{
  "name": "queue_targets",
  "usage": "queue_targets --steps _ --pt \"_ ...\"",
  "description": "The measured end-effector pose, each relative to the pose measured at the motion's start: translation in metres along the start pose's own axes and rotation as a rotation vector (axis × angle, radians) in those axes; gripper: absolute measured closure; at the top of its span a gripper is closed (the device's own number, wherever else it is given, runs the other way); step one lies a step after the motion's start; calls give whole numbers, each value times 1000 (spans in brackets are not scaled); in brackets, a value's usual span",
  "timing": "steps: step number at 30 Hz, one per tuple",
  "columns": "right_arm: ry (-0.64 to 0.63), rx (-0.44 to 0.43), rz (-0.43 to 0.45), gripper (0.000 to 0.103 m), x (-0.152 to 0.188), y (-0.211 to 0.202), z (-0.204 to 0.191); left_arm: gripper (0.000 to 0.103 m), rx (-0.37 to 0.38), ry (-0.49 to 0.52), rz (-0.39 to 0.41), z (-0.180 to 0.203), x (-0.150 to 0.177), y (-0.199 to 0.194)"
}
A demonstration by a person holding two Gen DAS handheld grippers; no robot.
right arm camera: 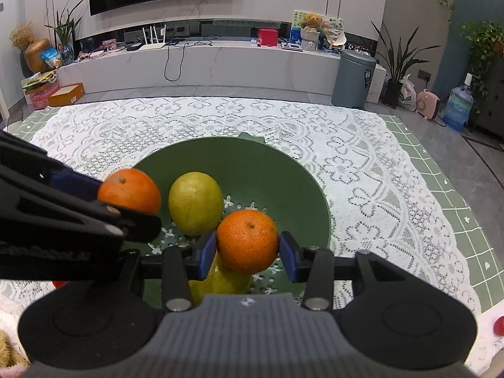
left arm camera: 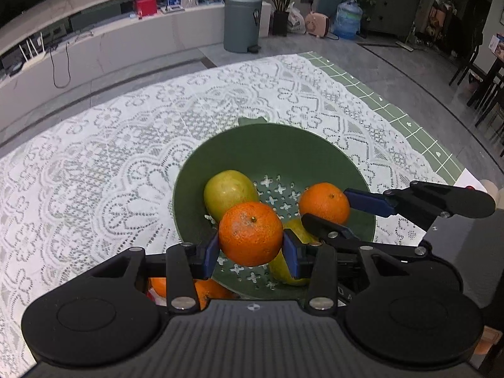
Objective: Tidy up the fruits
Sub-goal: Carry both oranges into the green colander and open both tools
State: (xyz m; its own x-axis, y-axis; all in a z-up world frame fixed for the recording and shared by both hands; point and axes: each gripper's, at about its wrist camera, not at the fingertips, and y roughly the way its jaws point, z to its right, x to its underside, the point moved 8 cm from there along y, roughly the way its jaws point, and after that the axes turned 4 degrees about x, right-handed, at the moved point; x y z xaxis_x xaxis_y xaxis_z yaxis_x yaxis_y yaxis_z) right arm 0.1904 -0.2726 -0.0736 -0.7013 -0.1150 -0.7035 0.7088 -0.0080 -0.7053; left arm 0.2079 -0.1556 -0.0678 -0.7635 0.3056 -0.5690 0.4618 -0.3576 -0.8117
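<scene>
A green perforated bowl (left arm camera: 330,157) sits on the lace tablecloth and also shows in the right wrist view (right arm camera: 283,170). It holds a yellow-green fruit (left arm camera: 228,190), also seen in the right wrist view (right arm camera: 195,203), and a second one (right arm camera: 226,278) low at the front. My left gripper (left arm camera: 251,247) is shut on an orange (left arm camera: 251,233) above the bowl's near rim. My right gripper (right arm camera: 247,250) is shut on another orange (right arm camera: 247,241) over the bowl. Each gripper's orange shows in the other view: the right one's orange (left arm camera: 324,203), the left one's orange (right arm camera: 130,190).
More oranges (left arm camera: 204,288) lie under the left gripper by the bowl. A small red thing (right arm camera: 499,326) lies at the right edge. A white lace cloth (right arm camera: 362,145) covers a green checked mat (right arm camera: 441,163). A grey bin (right arm camera: 354,78) and a TV bench (right arm camera: 204,63) stand behind.
</scene>
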Motion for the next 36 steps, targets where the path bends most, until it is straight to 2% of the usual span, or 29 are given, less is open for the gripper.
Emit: queue_targets --steps 15,20,31,32,36 --pt "90 -30 -36 60 1 11 12 55 125 -171 -39 -12 1 19" --pt "89 -39 -74 60 5 17 12 54 128 -195 -48 -14 5 23" --pt "105 -36 -69 59 5 17 15 52 137 -215 -22 -15 5 14" --pt "103 -36 -68 58 5 16 14 51 137 -214 -18 -15 5 13" --pt "100 -31 -45 42 4 13 13 49 107 -209 1 -16 4 3"
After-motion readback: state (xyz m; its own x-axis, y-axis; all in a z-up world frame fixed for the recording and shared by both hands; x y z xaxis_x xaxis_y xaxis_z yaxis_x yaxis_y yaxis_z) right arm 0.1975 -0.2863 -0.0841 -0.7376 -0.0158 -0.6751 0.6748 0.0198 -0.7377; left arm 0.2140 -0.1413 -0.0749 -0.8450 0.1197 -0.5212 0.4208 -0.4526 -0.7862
